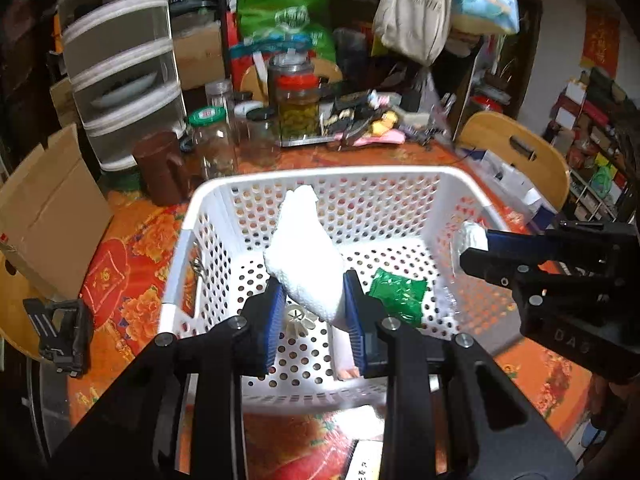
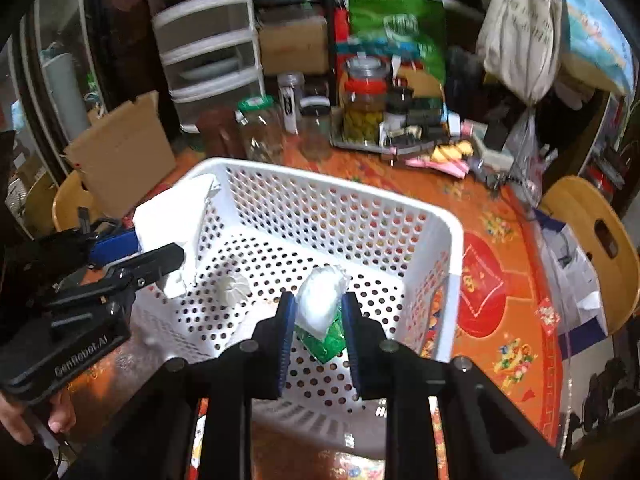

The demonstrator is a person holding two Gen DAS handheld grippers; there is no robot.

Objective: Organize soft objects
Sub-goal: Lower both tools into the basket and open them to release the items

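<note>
Orange flowered cloth (image 1: 132, 248) covers a cluttered table, jars (image 1: 212, 140) beyond the white basket (image 1: 320, 174). Left gripper (image 1: 310, 304) is clamped on a white foam piece (image 1: 304, 248) above the basket floor; right gripper (image 2: 316, 318) pinches a clear-wrapped white wad (image 2: 320, 296). Only the right view shows a hand (image 2: 24, 420) (lower left). Green packet (image 1: 396, 296) lies beneath the right jaws, a white pleated thing (image 2: 232, 290) beside.

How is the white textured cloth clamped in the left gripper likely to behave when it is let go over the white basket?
The white cloth stands up between the left gripper pads but looks creased and bulged, so it is probably soft and would slump rather than stay upright. It looks light for its bulk. Dropped into the basket, it seems unlikely to roll or break.
</note>
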